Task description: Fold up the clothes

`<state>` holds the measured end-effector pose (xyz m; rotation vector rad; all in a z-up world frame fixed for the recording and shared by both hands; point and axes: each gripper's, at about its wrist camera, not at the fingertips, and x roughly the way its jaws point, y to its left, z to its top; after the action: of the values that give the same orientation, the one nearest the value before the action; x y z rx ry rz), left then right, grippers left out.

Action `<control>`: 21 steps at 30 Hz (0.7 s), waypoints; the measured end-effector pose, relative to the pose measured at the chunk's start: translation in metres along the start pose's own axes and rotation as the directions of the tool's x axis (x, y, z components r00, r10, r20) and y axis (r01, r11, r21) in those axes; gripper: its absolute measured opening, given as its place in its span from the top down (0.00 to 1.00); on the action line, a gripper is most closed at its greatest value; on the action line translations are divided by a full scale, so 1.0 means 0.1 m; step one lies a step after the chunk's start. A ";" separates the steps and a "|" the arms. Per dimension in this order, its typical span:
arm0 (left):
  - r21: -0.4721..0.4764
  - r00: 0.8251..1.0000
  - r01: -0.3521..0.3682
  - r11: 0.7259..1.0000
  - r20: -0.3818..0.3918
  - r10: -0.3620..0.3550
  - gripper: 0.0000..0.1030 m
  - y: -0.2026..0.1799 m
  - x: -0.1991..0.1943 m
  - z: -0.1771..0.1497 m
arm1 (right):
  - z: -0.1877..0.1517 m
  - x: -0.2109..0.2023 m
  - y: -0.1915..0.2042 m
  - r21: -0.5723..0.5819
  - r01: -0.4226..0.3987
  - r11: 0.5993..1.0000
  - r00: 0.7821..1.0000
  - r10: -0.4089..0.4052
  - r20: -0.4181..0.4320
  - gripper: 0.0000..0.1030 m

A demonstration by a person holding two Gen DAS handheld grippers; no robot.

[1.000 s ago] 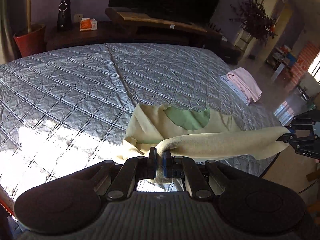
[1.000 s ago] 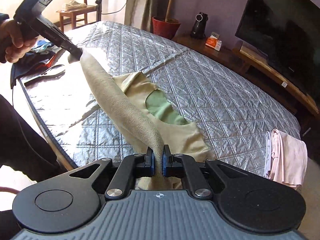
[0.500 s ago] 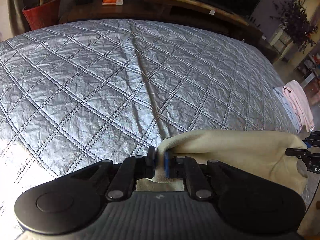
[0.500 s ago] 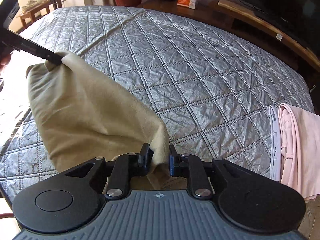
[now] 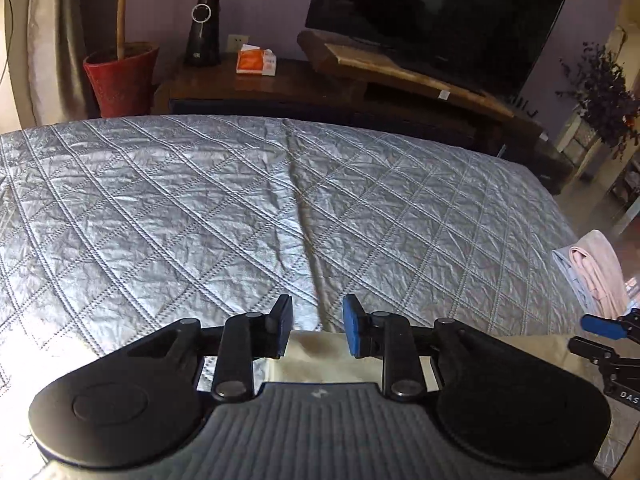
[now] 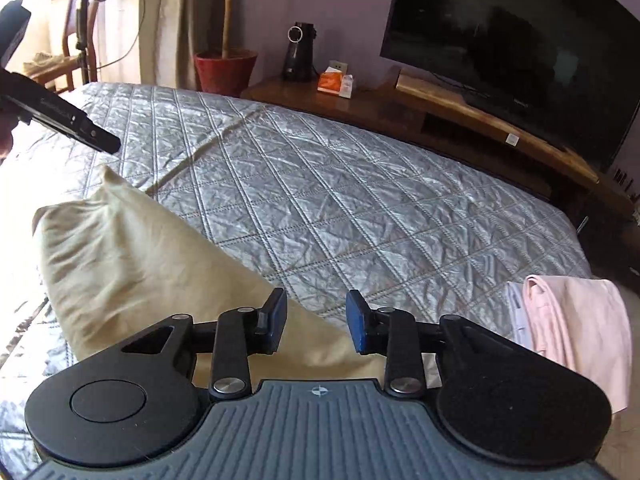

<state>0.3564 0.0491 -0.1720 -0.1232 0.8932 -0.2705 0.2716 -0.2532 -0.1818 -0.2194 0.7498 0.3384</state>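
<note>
Both hand-held grippers, left [image 5: 316, 330] and right [image 6: 316, 326], having just been opening, are hanging released over the beige garment [image 6: 132, 264] folded at the bed's [image 6: 360, 216] near edge, while a folded pink stack [image 6: 576, 320] is lying finished at its right edge

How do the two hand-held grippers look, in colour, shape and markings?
Both the left gripper and the right gripper have black linkage arms with silver pivot bolts, round black side discs, a ribbed grey body with a small emblem, and blue pads.

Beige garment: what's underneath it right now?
The beige garment lies folded on the silver quilted cover, which shows all around it. Whatever sits beneath its folds is hidden.
</note>
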 end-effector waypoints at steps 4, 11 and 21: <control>0.059 0.996 0.090 0.994 -0.021 -0.089 0.78 -0.34 0.17 -0.24 | -0.04 0.28 0.18 0.028 -0.020 0.999 0.999 0.021 -0.050 0.83; -0.019 0.999 0.021 1.000 -0.043 -0.022 0.95 -0.03 0.36 -0.37 | -0.37 0.21 -0.17 0.137 0.145 0.980 0.985 -0.130 -0.112 0.79; -0.004 0.990 -0.121 0.993 0.070 0.121 0.85 0.01 0.00 -0.35 | -0.45 -0.24 0.03 0.074 0.123 0.990 0.992 -0.123 -0.007 0.74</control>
<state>0.3290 0.0504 -0.1943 -0.0774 0.8272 -0.1527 0.2258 -0.2695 -0.1980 -0.1949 0.7461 0.1931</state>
